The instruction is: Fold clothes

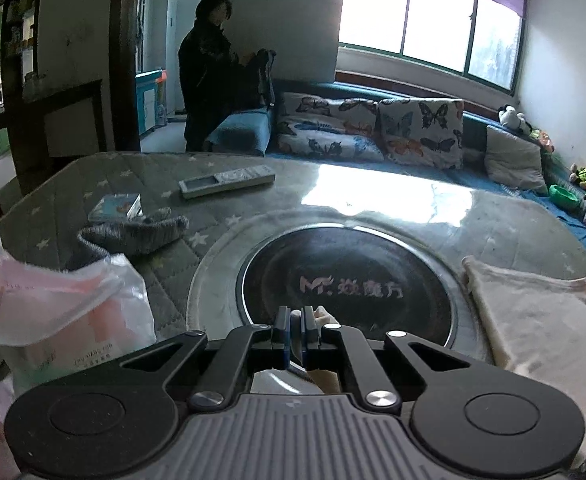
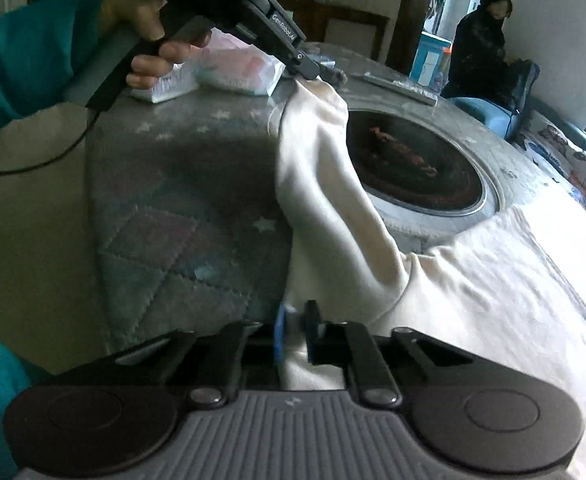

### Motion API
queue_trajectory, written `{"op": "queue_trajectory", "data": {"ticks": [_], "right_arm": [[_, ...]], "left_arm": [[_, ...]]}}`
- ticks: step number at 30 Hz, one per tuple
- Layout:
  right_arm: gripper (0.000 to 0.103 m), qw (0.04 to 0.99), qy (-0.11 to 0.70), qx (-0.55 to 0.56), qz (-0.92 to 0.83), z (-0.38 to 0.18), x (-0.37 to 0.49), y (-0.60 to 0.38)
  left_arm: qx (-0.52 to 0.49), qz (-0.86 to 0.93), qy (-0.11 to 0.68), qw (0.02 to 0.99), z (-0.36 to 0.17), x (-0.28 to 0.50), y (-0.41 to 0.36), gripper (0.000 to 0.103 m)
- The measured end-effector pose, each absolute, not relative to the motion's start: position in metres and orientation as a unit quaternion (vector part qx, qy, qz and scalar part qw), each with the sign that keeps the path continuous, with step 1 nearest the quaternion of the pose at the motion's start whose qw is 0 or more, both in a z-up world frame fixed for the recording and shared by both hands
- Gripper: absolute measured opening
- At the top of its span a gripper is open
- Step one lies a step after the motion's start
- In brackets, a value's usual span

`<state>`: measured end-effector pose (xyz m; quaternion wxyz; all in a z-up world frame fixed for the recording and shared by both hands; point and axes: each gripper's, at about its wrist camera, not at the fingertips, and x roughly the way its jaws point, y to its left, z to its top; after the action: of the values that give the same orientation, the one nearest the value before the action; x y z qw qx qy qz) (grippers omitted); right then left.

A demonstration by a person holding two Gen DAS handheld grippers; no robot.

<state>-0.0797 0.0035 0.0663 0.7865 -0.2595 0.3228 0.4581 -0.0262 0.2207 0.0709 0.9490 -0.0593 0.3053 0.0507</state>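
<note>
A cream garment [image 2: 473, 288] lies on the right of the quilted table. One long part of it [image 2: 325, 168] is stretched between both grippers. My right gripper [image 2: 295, 316] is shut on the near end of that part. My left gripper [image 2: 319, 74], seen from the right wrist view, is shut on the far end and holds it above the table. In the left wrist view the left gripper [image 1: 297, 316] pinches cream cloth [image 1: 325, 316], and the garment's body [image 1: 541, 320] lies at the right.
A round dark hotplate [image 1: 349, 284] sits in the table's middle. White plastic bags [image 1: 73, 312], a grey knit item [image 1: 133, 236], a small box [image 1: 115, 206] and a remote [image 1: 227, 180] lie on the left. A person [image 1: 209, 68] stands by the sofa [image 1: 373, 132] behind.
</note>
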Motion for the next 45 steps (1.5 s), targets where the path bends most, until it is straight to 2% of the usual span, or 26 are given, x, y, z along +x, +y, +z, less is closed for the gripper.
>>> {"op": "queue_trajectory", "data": {"ticks": [5, 9, 16, 24, 32, 35, 45], "right_arm": [[0.002, 0.780, 0.347, -0.176, 0.490, 0.085, -0.069, -0.018], [0.002, 0.759, 0.363, -0.167, 0.514, 0.083, -0.068, -0.028], [0.013, 0.754, 0.367, -0.152, 0.524, 0.084, -0.068, -0.033], [0.013, 0.815, 0.347, -0.131, 0.446, 0.096, -0.042, -0.053], [0.013, 0.840, 0.360, -0.131, 0.384, 0.084, -0.019, -0.064], [0.013, 0.847, 0.370, -0.129, 0.360, 0.075, -0.009, -0.069], [0.014, 0.877, 0.380, -0.096, 0.277, 0.060, 0.013, -0.123]], "left_arm": [[-0.059, 0.036, 0.280, 0.957, 0.083, -0.036, 0.218, 0.005], [-0.039, 0.054, 0.307, 0.949, 0.066, -0.036, 0.219, 0.006], [-0.034, 0.104, 0.361, 0.926, 0.036, -0.037, 0.230, 0.008], [-0.068, -0.025, 0.352, 0.933, 0.046, -0.049, 0.170, 0.008], [-0.055, -0.130, 0.380, 0.914, 0.023, -0.042, 0.105, 0.008], [-0.029, -0.106, 0.390, 0.914, 0.013, -0.040, 0.106, 0.008], [-0.040, -0.073, 0.403, 0.912, 0.019, -0.038, 0.128, 0.009]]}}
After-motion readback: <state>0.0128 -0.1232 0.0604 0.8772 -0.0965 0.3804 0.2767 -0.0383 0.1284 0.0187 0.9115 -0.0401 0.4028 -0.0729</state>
